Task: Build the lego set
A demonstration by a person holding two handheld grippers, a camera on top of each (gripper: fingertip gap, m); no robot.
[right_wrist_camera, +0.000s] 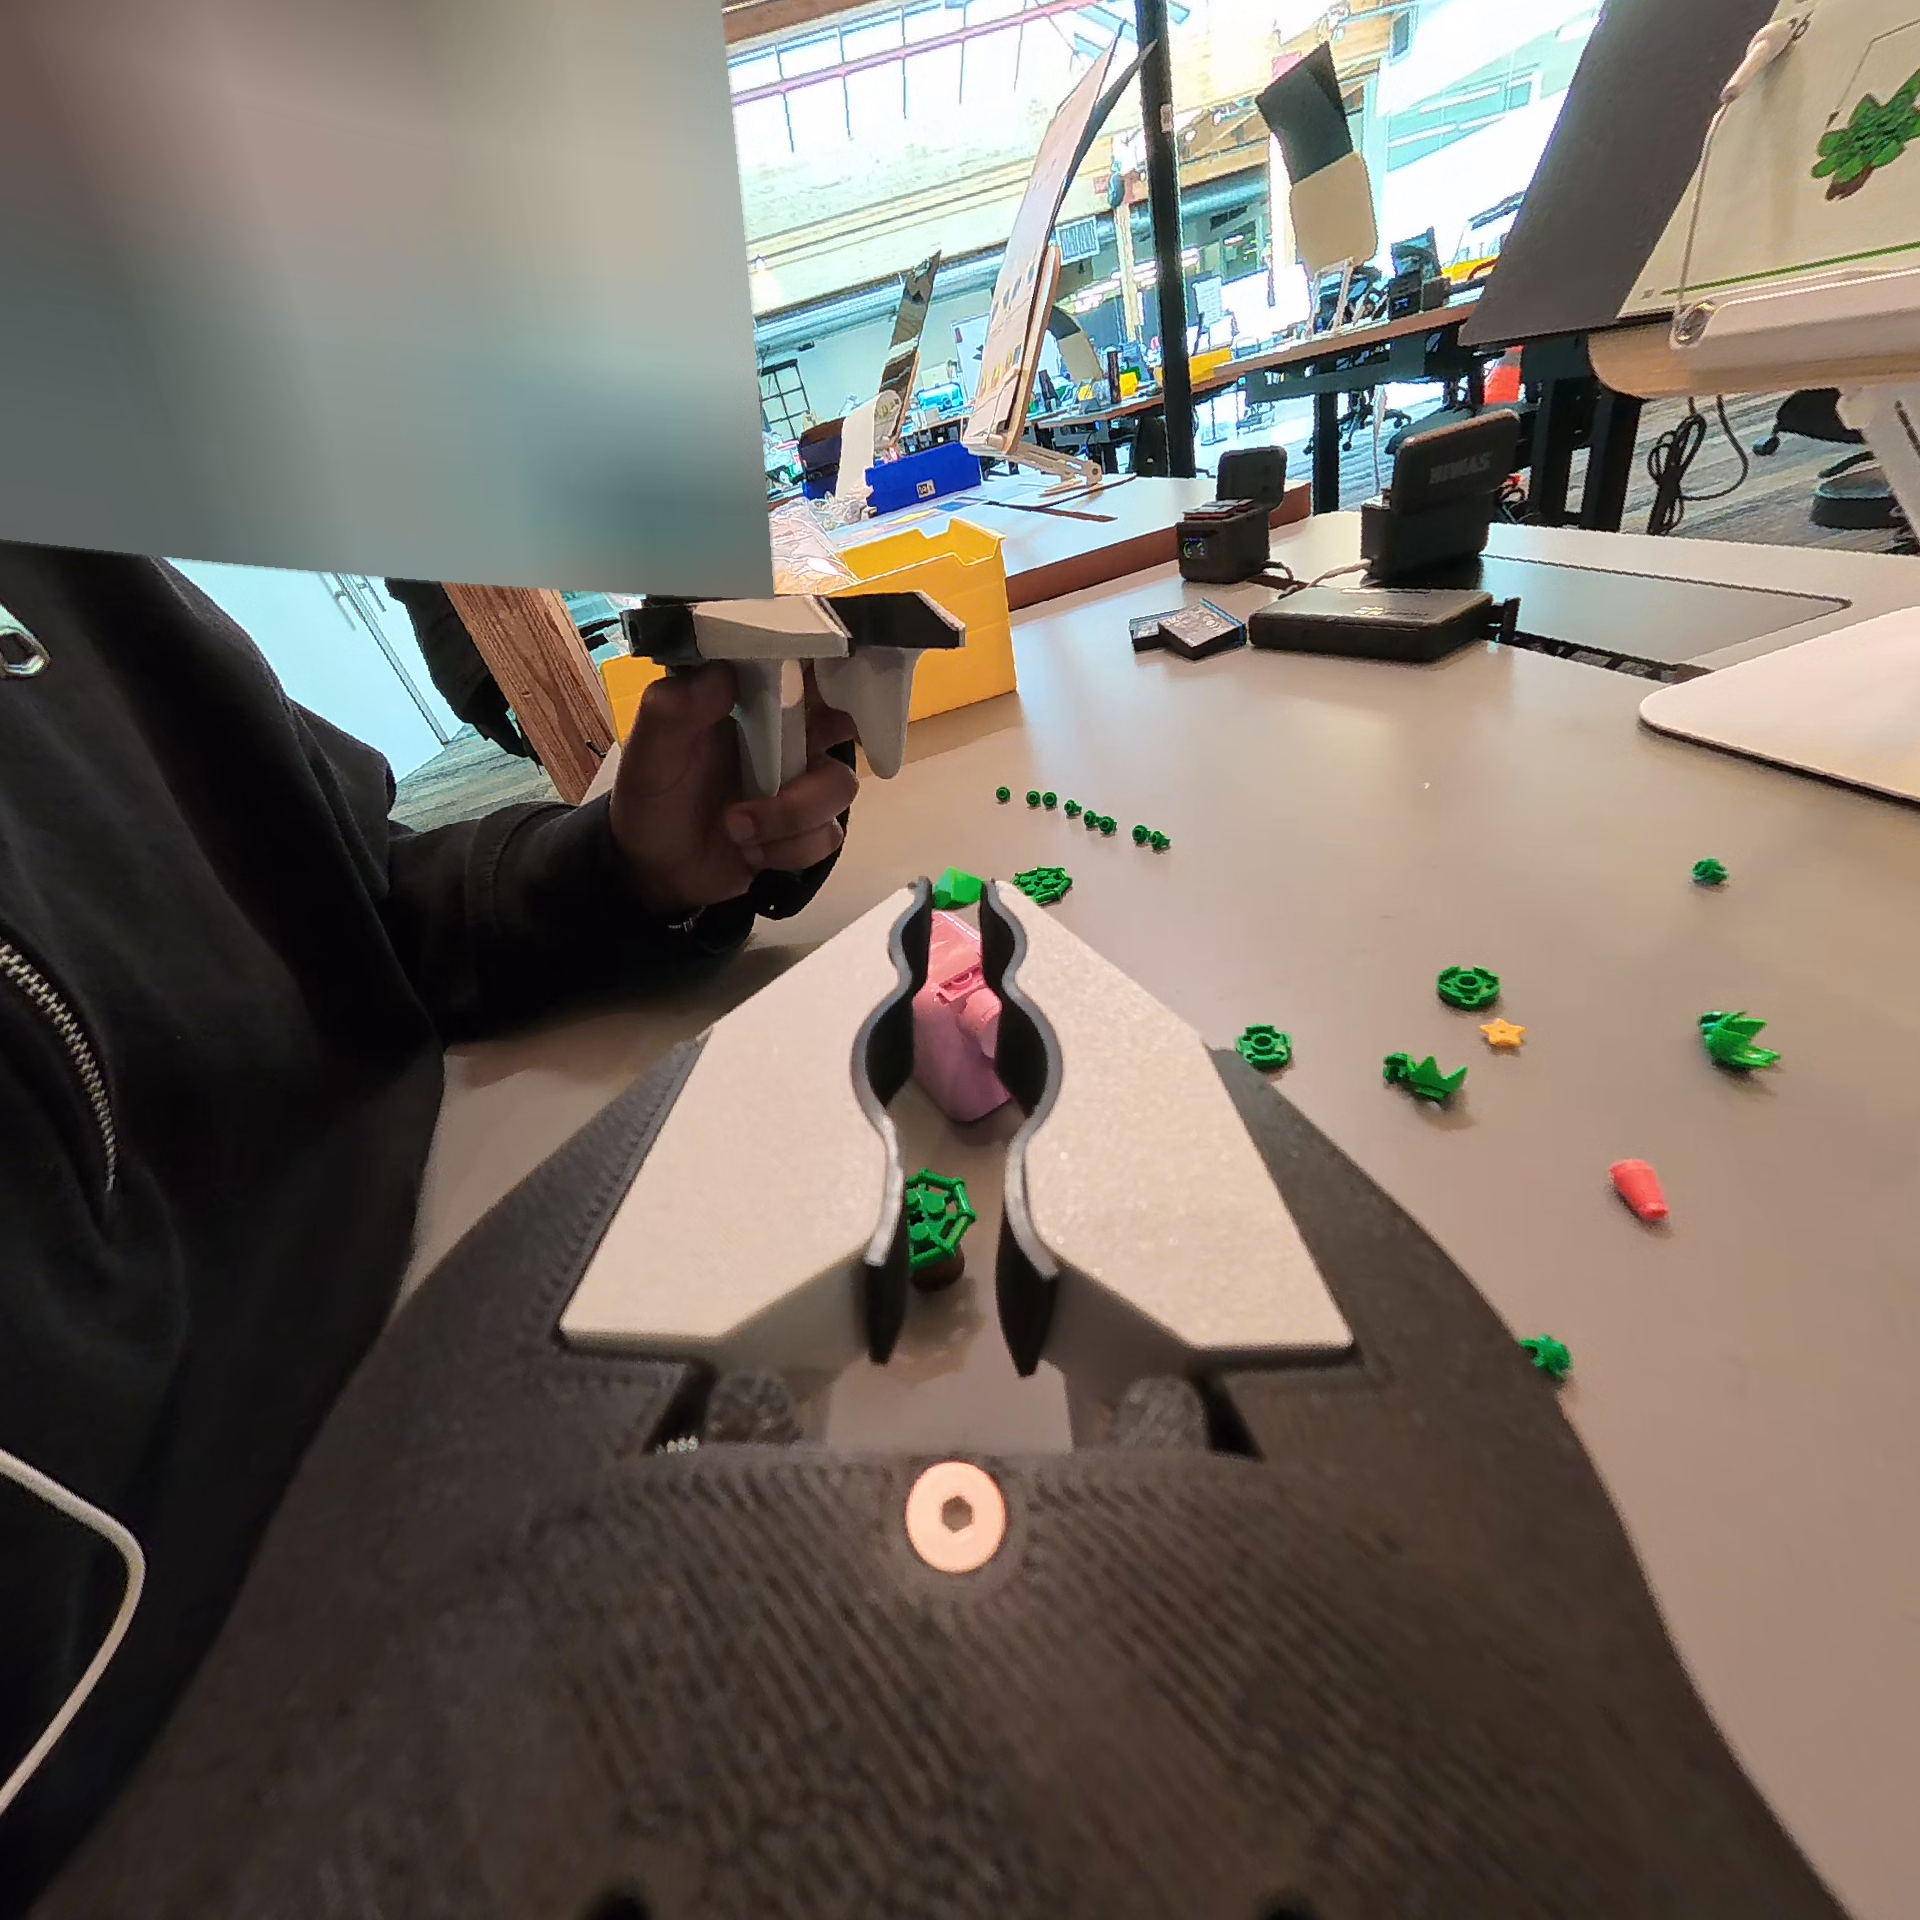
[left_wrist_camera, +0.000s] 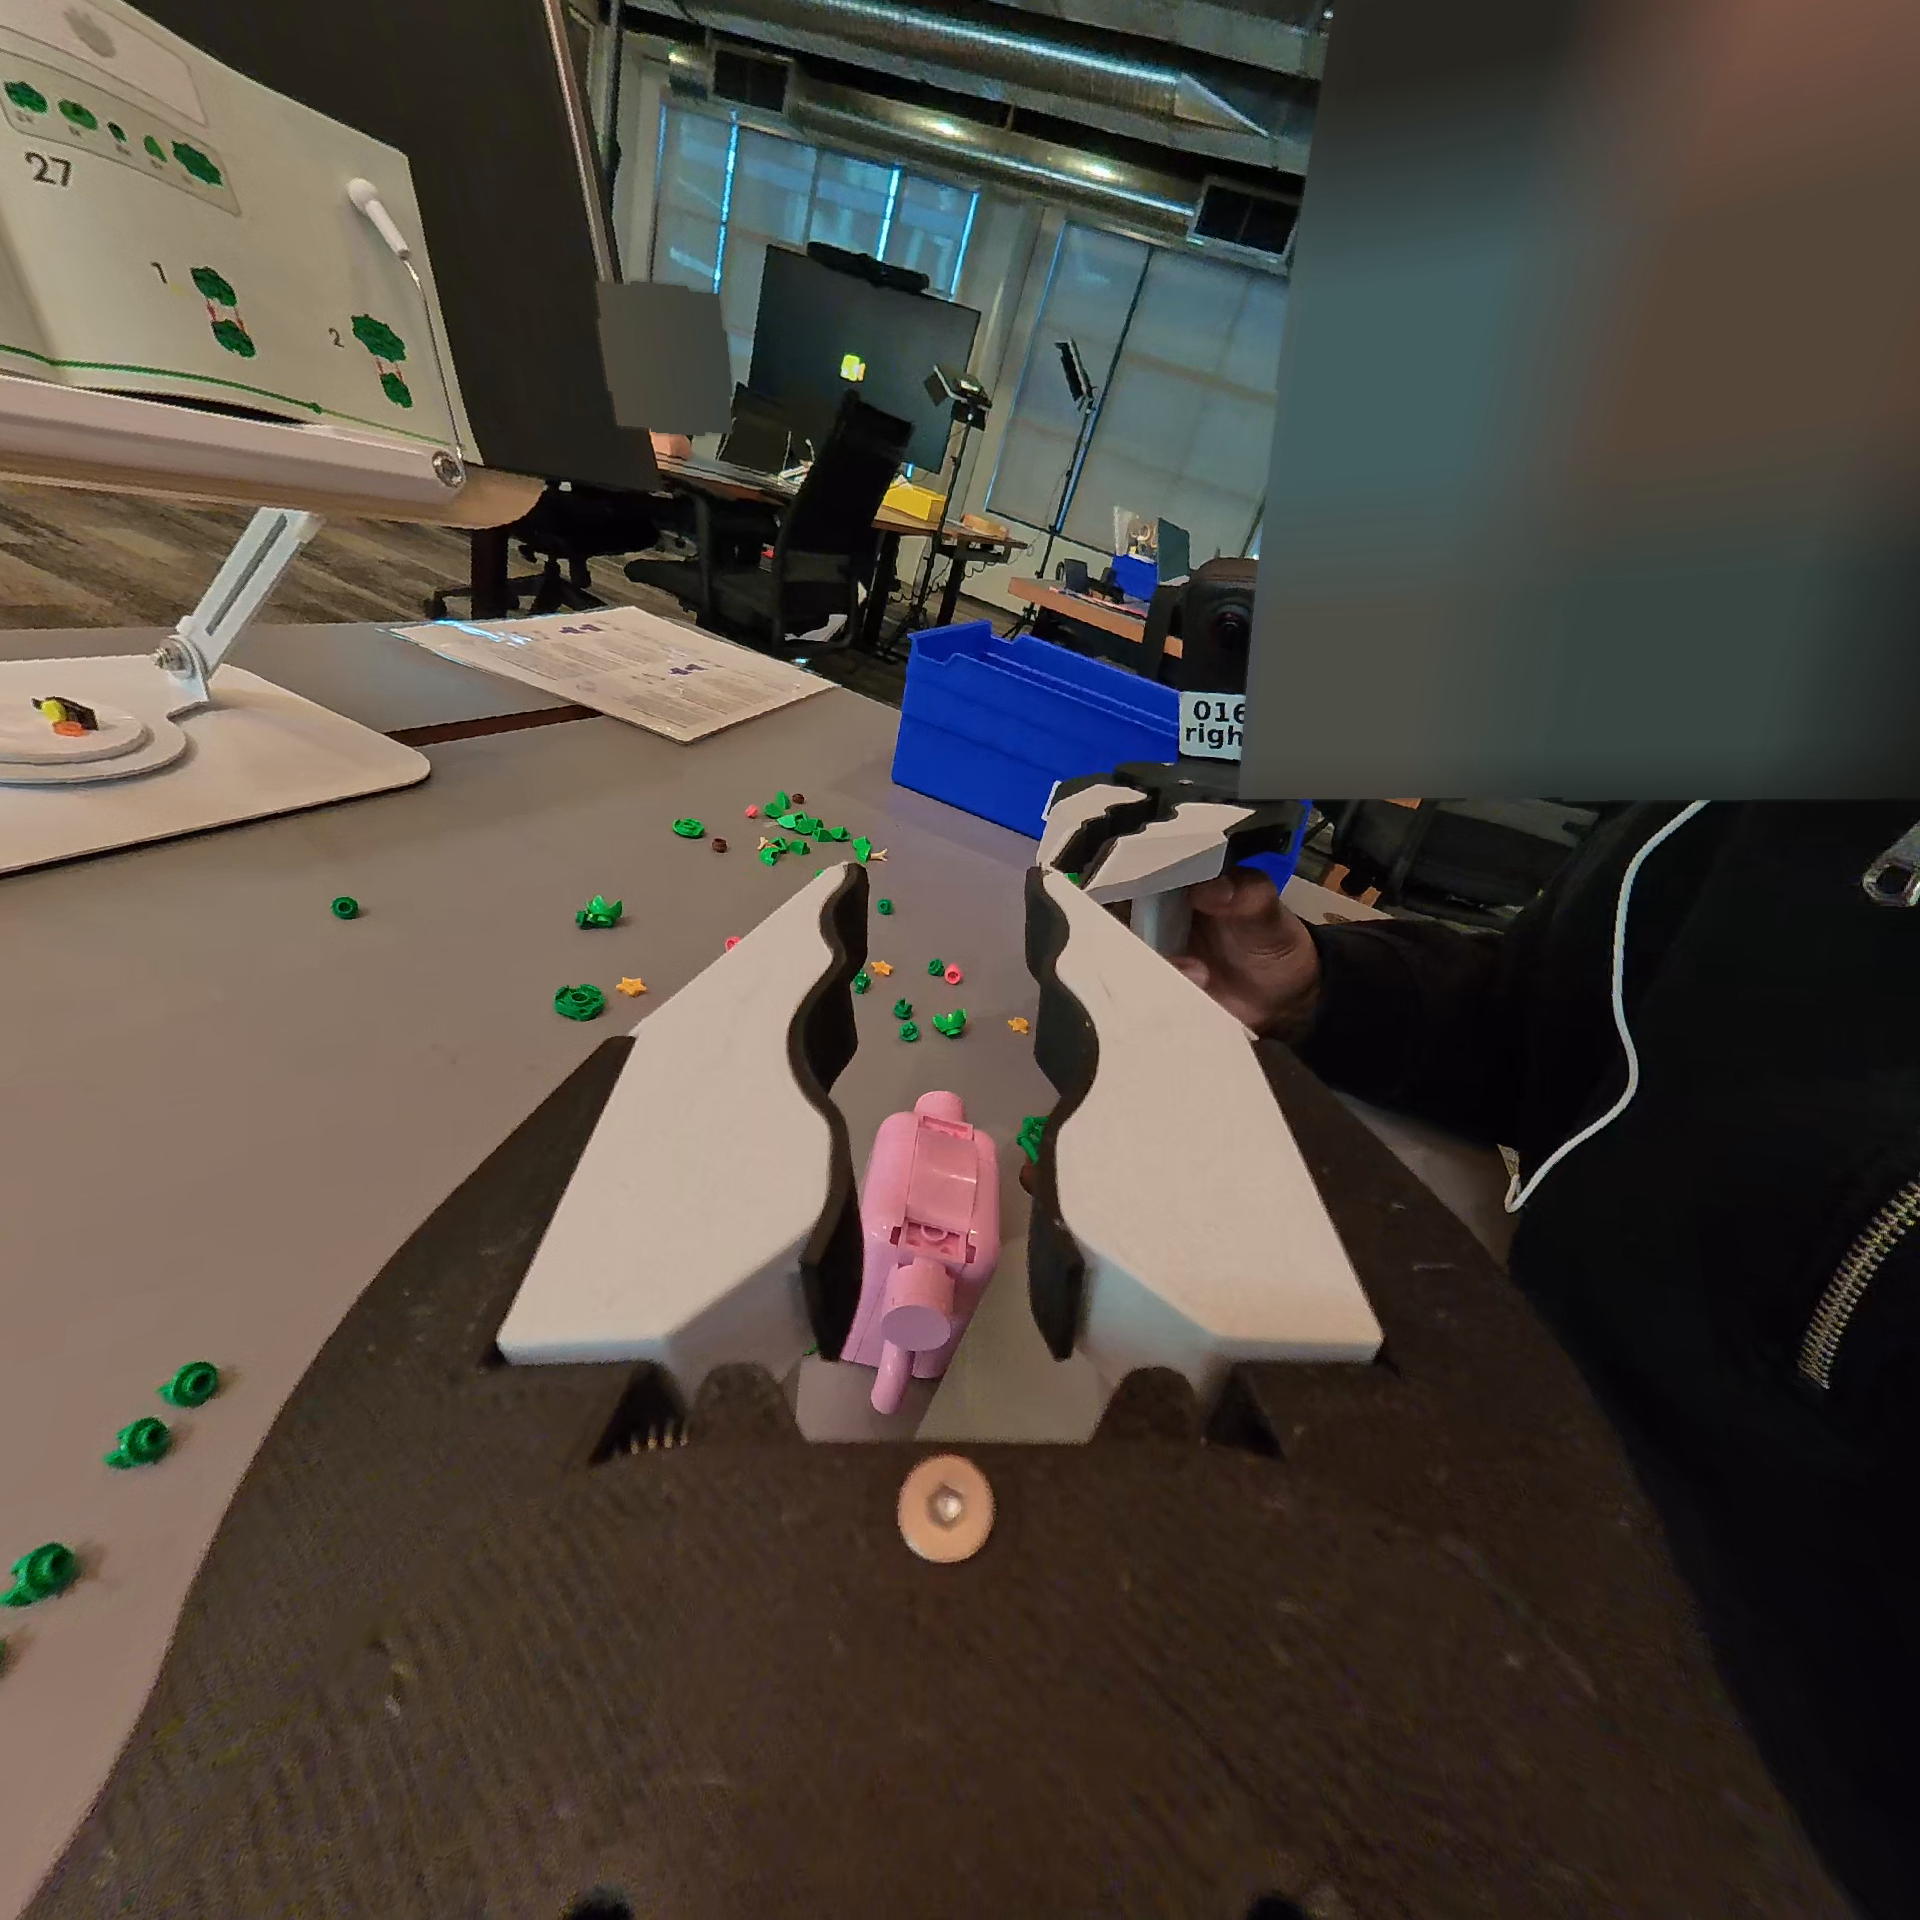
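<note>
A pink Lego assembly [left_wrist_camera: 925,1226] lies on the grey table [left_wrist_camera: 312,1091], seen between the fingers of my left gripper [left_wrist_camera: 945,894], which is open and empty above it. My right gripper [right_wrist_camera: 953,899] has its jaws a narrow gap apart and holds nothing. The pink assembly [right_wrist_camera: 961,1029] and a green leaf piece on a brown stud [right_wrist_camera: 938,1221] show on the table through that gap. The right gripper [left_wrist_camera: 1081,842] hovers to the far right, held by a hand. The left gripper [right_wrist_camera: 904,629] is raised at the left.
Loose green leaf and stud pieces [left_wrist_camera: 810,821] [right_wrist_camera: 1465,987], an orange star [right_wrist_camera: 1502,1032] and a red cone [right_wrist_camera: 1640,1188] dot the table. An instruction booklet on a white stand [left_wrist_camera: 208,260], a blue bin [left_wrist_camera: 1018,727], a yellow bin [right_wrist_camera: 935,613] and black devices [right_wrist_camera: 1371,613] ring it. The right tips stand about 15 cm off the red cone [right_wrist_camera: 1640,1188].
</note>
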